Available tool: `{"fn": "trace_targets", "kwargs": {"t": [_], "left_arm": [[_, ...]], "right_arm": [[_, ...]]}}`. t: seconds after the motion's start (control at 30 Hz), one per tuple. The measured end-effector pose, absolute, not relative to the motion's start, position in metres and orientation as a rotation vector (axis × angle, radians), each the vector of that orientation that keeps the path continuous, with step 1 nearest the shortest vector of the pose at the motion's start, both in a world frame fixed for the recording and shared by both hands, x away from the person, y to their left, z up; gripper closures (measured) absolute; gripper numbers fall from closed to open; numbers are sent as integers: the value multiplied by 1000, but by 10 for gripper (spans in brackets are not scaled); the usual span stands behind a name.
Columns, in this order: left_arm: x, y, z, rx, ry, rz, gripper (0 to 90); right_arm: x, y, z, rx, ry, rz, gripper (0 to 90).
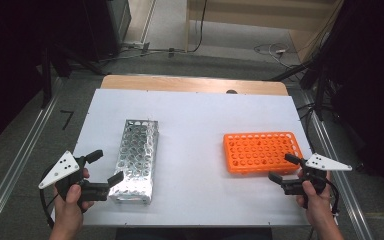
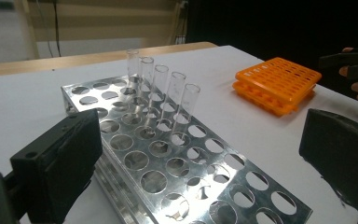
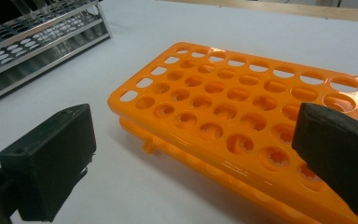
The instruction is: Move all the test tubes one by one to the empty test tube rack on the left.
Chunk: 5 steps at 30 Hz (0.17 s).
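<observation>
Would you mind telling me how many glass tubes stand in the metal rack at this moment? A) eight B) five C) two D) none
B: the left gripper view shows five clear glass tubes standing upright in a single row of holes in the metal rack, with the other holes around them empty.

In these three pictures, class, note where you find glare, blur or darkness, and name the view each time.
High view: the metal rack glares bright, and both upper corners are dark. Left gripper view: the glass tubes are sharp, the near jaws soft. Right gripper view: the orange rack is evenly lit, the jaws blurred.
</observation>
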<state>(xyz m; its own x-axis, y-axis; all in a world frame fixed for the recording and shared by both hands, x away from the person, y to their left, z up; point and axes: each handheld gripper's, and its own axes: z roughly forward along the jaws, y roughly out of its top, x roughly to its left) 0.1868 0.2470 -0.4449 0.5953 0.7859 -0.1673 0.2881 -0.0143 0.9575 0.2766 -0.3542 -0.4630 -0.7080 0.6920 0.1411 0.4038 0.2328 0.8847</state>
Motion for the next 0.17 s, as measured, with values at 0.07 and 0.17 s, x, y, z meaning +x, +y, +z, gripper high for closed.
{"fn": "trace_targets", "kwargs": {"t": [0.07, 0.17], "left_arm": [[187, 247, -445, 1586, 927, 502, 0], [187, 247, -445, 1590, 925, 502, 0]], "right_arm": [[276, -354, -463, 1021, 2230, 1462, 0], [276, -354, -463, 1024, 2232, 1459, 0]]}}
